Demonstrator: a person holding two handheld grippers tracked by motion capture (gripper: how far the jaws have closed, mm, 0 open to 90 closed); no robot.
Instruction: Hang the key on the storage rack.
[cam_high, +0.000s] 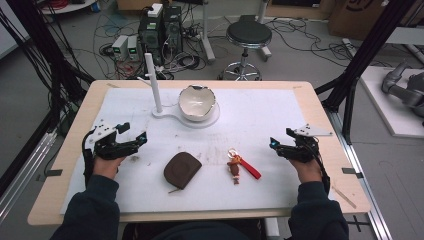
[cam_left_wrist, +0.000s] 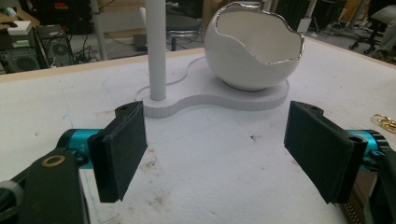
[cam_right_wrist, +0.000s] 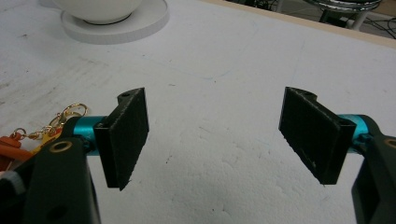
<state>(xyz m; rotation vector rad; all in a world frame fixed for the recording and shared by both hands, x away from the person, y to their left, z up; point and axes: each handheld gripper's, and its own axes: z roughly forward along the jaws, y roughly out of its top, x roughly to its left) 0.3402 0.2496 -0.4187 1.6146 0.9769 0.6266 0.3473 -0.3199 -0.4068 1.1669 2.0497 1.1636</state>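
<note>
A white eggshell-shaped bowl (cam_high: 197, 102) with a jagged silver rim sits on a white stand base (cam_high: 172, 116) that also bears an upright white post (cam_high: 153, 82). A brown pouch (cam_high: 182, 169) lies on the white mat near the front middle. Right of it lies a keychain (cam_high: 240, 166) with a small figure and a red strap. My left gripper (cam_high: 133, 133) rests at the mat's left, open, jaws empty and aimed at the bowl (cam_left_wrist: 254, 46) and post (cam_left_wrist: 156, 49). My right gripper (cam_high: 280, 141) rests at the right, open and empty, with the keychain (cam_right_wrist: 42, 133) by its left jaw.
The white mat (cam_high: 260, 112) covers a wooden table (cam_high: 320, 107). Beyond the far edge stand a black stool (cam_high: 248, 37), computer boxes (cam_high: 159, 32) and loose cables on the floor. Black frame poles rise at both sides.
</note>
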